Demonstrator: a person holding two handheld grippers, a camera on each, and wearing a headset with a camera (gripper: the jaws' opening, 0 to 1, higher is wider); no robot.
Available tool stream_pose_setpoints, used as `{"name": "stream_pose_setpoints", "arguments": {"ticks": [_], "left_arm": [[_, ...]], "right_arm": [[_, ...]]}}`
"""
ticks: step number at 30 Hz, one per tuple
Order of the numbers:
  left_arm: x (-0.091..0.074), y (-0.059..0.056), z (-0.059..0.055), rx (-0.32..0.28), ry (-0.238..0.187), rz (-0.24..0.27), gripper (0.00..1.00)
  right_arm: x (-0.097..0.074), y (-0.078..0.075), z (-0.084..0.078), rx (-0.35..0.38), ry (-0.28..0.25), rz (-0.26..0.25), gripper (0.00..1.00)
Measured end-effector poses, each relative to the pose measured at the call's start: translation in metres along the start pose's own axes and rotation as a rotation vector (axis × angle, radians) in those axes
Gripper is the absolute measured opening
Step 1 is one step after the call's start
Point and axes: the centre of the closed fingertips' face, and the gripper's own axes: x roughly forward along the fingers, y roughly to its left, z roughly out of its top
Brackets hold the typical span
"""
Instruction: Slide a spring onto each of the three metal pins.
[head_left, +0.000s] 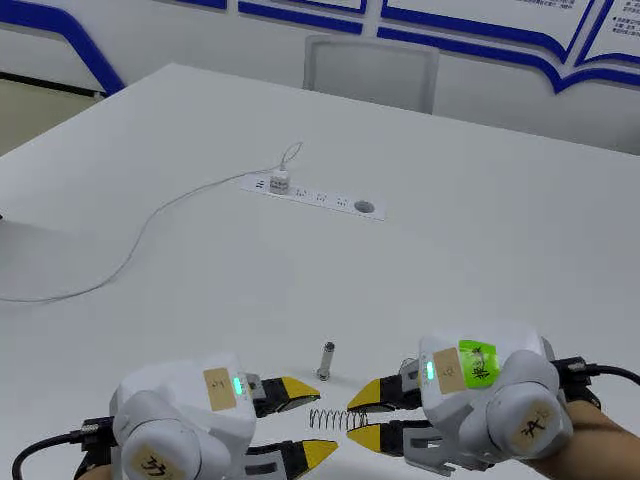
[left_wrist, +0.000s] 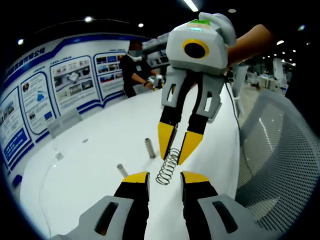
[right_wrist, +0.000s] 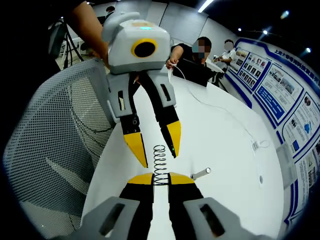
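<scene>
Right gripper (right_wrist: 161, 179) jaws narrow, pinching near end of spring (right_wrist: 160, 161); pinched coils partly hidden by yellow tips. Left gripper (left_wrist: 165, 176) jaws wide, straddling spring's free end without clear contact. Spring level between facing grippers, low over white table (head_left: 450, 290); resting or lifted, cannot tell. Upright pin (head_left: 326, 360) just beyond spring. Second pin (left_wrist: 122, 170) near left jaw. Power strip (head_left: 315, 196) well beyond.
</scene>
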Motion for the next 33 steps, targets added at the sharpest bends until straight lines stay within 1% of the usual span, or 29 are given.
{"name": "stream_pose_setpoints", "arguments": {"ticks": [3, 4, 5, 6, 7, 9, 12, 14, 18, 19, 21, 22, 23, 24, 25, 26, 27, 28, 29, 30, 33], "left_arm": [[0.000, -0.002, 0.003, 0.020, 0.000, -0.011, 0.17], [0.000, -0.005, 0.002, 0.033, 0.020, -0.032, 0.14], [0.000, -0.003, 0.002, 0.063, 0.030, -0.020, 0.14], [0.000, -0.005, 0.002, 0.098, 0.036, -0.026, 0.14], [0.000, -0.007, 0.002, 0.097, 0.037, -0.031, 0.13], [0.000, -0.007, 0.004, 0.116, 0.035, -0.035, 0.12], [-0.002, -0.009, 0.006, 0.126, 0.030, -0.054, 0.10], [-0.004, -0.009, 0.009, 0.170, 0.017, -0.052, 0.10], [-0.005, -0.012, 0.012, 0.168, 0.014, -0.068, 0.09], [-0.006, -0.014, 0.012, 0.168, 0.019, -0.079, 0.09], [-0.006, -0.017, 0.012, 0.184, 0.022, -0.088, 0.09], [-0.006, -0.017, 0.013, 0.184, 0.017, -0.091, 0.09], [-0.007, -0.019, 0.015, 0.177, 0.007, -0.095, 0.09], [-0.008, -0.019, 0.018, 0.175, -0.002, -0.094, 0.09], [-0.008, -0.019, 0.019, 0.176, -0.002, -0.092, 0.09], [-0.007, -0.018, 0.019, 0.182, -0.001, -0.090, 0.09], [-0.007, -0.018, 0.019, 0.190, 0.004, -0.092, 0.09], [-0.007, -0.017, 0.018, 0.194, 0.004, -0.087, 0.09], [-0.007, -0.018, 0.018, 0.185, 0.003, -0.090, 0.09], [-0.007, -0.018, 0.017, 0.185, 0.001, -0.089, 0.09], [-0.008, -0.018, 0.017, 0.190, 0.003, -0.084, 0.09]], "right_arm": [[0.000, 0.004, 0.001, -0.016, 0.005, 0.009, 0.11], [-0.001, 0.003, 0.001, -0.021, 0.011, 0.003, 0.11], [-0.001, 0.005, 0.000, -0.023, 0.013, 0.009, 0.11], [-0.002, 0.004, 0.001, -0.022, 0.009, 0.004, 0.11], [-0.002, 0.005, 0.001, -0.021, 0.011, 0.006, 0.11], [-0.004, 0.005, 0.002, -0.031, 0.011, 0.002, 0.11], [-0.008, 0.006, 0.004, -0.044, 0.007, 0.003, 0.11], [-0.011, 0.005, 0.007, -0.052, -0.001, -0.006, 0.11], [-0.013, 0.007, 0.008, -0.043, -0.004, 0.016, 0.11], [-0.013, 0.009, 0.007, -0.033, -0.004, 0.030, 0.11], [-0.013, 0.010, 0.007, -0.027, -0.005, 0.034, 0.12], [-0.013, 0.010, 0.006, -0.024, -0.002, 0.032, 0.13], [-0.013, 0.011, 0.004, -0.024, 0.006, 0.031, 0.14], [-0.012, 0.011, 0.000, -0.026, 0.025, 0.031, 0.18], [-0.011, 0.011, -0.003, -0.026, 0.032, 0.030, 0.18], [-0.012, 0.012, -0.003, -0.049, 0.027, 0.026, 0.14], [-0.013, 0.008, -0.001, -0.055, 0.013, 0.007, 0.12], [-0.014, 0.011, -0.001, -0.024, 0.008, 0.018, 0.12], [-0.015, 0.012, 0.000, 0.010, -0.001, 0.026, 0.12], [-0.015, 0.010, 0.000, 0.003, -0.002, 0.023, 0.12], [-0.018, 0.011, 0.006, 0.038, -0.034, 0.026, 0.11]]}}
